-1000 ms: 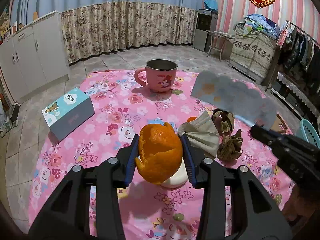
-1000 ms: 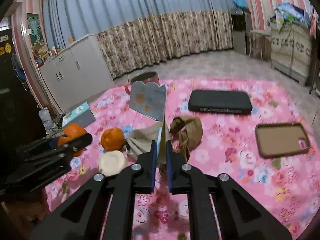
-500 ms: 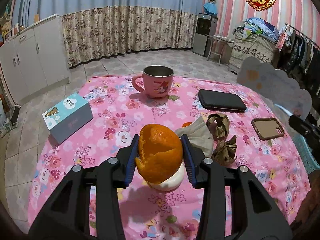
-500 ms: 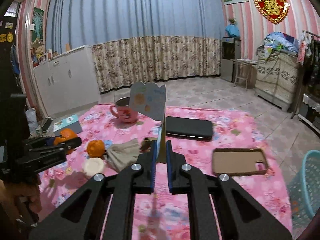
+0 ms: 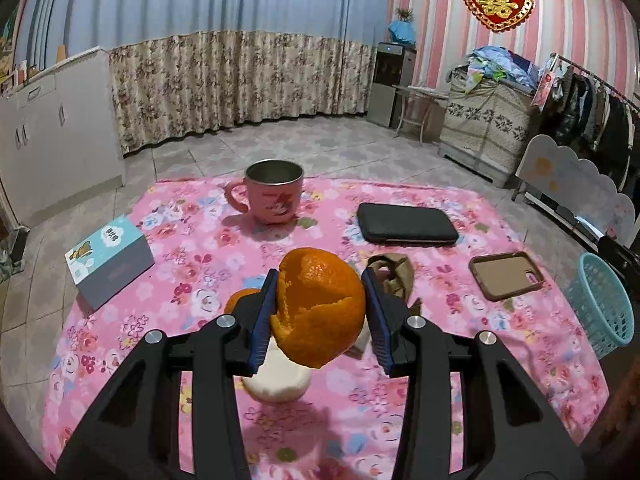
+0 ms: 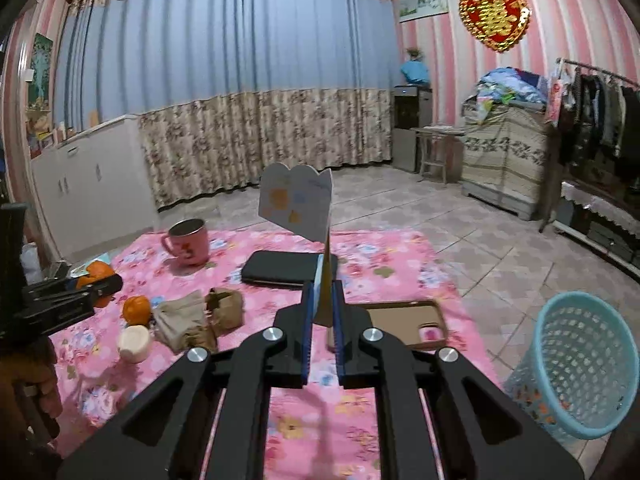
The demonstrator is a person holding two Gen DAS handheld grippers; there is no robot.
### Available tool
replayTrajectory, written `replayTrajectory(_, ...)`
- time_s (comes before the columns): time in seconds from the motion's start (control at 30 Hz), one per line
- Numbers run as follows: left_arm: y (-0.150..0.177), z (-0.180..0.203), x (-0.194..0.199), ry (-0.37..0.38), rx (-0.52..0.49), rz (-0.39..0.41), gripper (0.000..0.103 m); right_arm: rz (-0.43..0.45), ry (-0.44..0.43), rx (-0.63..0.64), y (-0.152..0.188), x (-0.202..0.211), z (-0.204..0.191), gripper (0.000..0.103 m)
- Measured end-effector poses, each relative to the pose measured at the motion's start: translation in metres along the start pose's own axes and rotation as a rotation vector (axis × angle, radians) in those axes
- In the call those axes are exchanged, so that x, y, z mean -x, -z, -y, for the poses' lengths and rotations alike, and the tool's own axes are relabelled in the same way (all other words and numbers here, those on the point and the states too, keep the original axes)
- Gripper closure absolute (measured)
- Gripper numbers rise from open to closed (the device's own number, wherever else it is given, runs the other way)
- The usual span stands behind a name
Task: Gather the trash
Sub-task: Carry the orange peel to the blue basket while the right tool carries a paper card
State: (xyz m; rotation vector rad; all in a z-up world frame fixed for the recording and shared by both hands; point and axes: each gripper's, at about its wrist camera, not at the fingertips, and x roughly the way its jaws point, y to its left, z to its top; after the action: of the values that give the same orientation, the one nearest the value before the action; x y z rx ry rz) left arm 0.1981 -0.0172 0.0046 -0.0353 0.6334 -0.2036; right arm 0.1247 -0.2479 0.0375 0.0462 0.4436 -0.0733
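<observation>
My left gripper point(image 5: 320, 286) is shut on a large piece of orange peel point(image 5: 318, 312), held above the pink flowered tablecloth point(image 5: 192, 240). My right gripper point(image 6: 322, 292) is shut on a folded white card wrapper point(image 6: 296, 204) with a scalloped edge that stands up from its jaws; the same wrapper point(image 5: 576, 184) shows at the right edge of the left wrist view. A blue mesh waste basket point(image 6: 568, 364) stands on the floor right of the table. Crumpled brown paper point(image 6: 200, 316), another orange peel point(image 6: 137, 309) and a white round piece point(image 6: 134, 344) lie on the cloth.
A pink mug point(image 5: 274, 192), a black case point(image 5: 406, 230), a brown phone case point(image 5: 506, 276) and a blue-and-grey box point(image 5: 110, 266) lie on the table. White cabinets point(image 5: 52, 136) stand at the left, a clothes rack point(image 6: 592, 120) and covered furniture at the right.
My right gripper has risen and swung right with the wrapper, so the blue basket has come into view. My left gripper has lifted a little with the peel in it.
</observation>
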Motion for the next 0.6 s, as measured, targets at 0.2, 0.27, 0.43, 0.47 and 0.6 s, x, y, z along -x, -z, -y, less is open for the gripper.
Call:
replayTrajectory(0.2, -0.001, 0.014, 0.009, 0.022, -0.008, 0.039, 0.063, 0.015, -0.028, -0.038, -0.002, 0.015, 0.017, 0.094)
replayTrajectory(0.27, -0.001, 0.019, 0.014, 0.022, -0.02, 0.059, 0.063, 0.021, -0.022, -0.058, -0.001, 0.021, 0.024, 0.094)
replayTrajectory(0.43, 0.001, 0.032, 0.017, 0.038, -0.032, 0.07, 0.063, 0.029, 0.017, -0.066, -0.002, 0.026, 0.034, 0.094)
replayTrajectory(0.47, 0.0, 0.039, 0.017, 0.044, -0.048, 0.072, 0.063, 0.028, 0.026, -0.067, -0.002, 0.026, 0.035, 0.094)
replayTrajectory(0.6, -0.006, 0.061, 0.017, 0.081, -0.073, 0.081, 0.063, 0.022, 0.045, -0.078, -0.001, 0.029, 0.05, 0.094)
